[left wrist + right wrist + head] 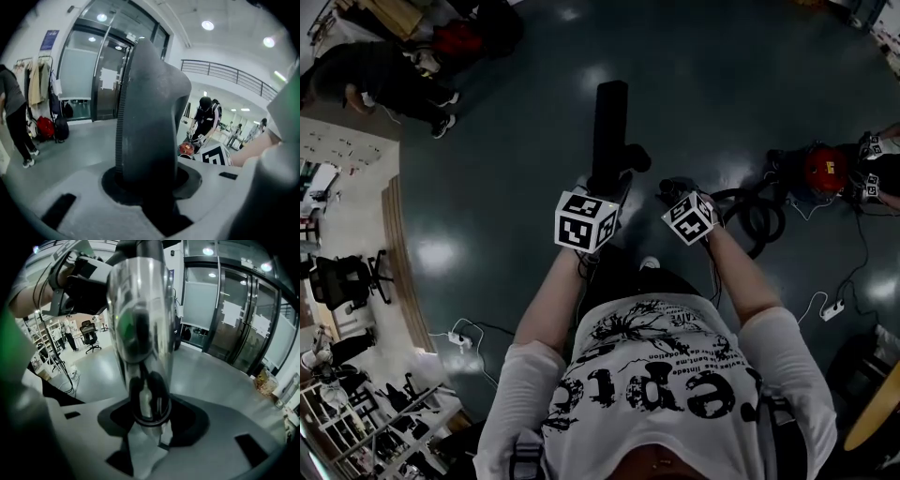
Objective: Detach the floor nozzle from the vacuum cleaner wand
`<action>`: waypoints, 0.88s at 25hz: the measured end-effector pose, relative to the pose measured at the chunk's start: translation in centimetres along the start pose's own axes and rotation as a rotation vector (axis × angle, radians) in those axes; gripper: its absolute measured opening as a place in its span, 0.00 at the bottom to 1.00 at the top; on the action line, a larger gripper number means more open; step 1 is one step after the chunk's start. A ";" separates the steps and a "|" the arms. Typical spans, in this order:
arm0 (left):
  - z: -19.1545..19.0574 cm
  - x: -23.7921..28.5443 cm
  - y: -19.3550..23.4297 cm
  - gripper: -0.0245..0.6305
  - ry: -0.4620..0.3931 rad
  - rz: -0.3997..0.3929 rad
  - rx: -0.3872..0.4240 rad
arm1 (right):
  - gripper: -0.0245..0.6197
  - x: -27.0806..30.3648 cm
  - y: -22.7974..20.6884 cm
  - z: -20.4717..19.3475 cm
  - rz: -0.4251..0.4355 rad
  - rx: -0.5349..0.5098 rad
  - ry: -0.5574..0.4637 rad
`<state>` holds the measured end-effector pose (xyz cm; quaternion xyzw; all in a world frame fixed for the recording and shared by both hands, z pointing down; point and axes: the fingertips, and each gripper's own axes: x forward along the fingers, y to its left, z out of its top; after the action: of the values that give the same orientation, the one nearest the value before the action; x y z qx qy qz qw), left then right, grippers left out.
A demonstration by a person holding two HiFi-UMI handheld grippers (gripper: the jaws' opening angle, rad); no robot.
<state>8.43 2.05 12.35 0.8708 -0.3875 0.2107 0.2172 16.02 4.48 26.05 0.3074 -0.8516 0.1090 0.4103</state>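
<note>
Looking down in the head view, the left gripper (602, 186) and right gripper (677, 192) sit side by side, with the black floor nozzle (610, 122) jutting ahead of the left one. In the left gripper view, its jaws pinch the nozzle's dark grey neck. In the right gripper view, its jaws clamp the shiny metal wand (140, 324), which rises just ahead.
</note>
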 end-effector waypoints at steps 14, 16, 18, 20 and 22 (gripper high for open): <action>-11.0 3.4 12.0 0.21 0.031 -0.110 -0.394 | 0.33 11.9 0.0 -2.6 0.037 -0.028 0.160; -13.1 4.9 14.3 0.21 0.058 -0.110 -0.432 | 0.33 14.4 -0.4 -3.3 0.056 -0.031 0.188; -15.6 7.2 17.0 0.21 0.081 -0.111 -0.449 | 0.33 17.5 -1.1 -3.9 0.073 -0.030 0.194; -18.3 9.5 19.9 0.21 0.094 -0.124 -0.454 | 0.33 21.2 -1.5 -4.4 0.082 -0.028 0.185; -21.2 11.7 23.1 0.21 0.093 -0.138 -0.461 | 0.33 25.5 -1.5 -5.0 0.082 -0.028 0.170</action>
<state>-6.33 -7.32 40.87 0.8118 -0.3547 0.1413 0.4419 7.96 -5.59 48.71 0.2562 -0.8271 0.1392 0.4805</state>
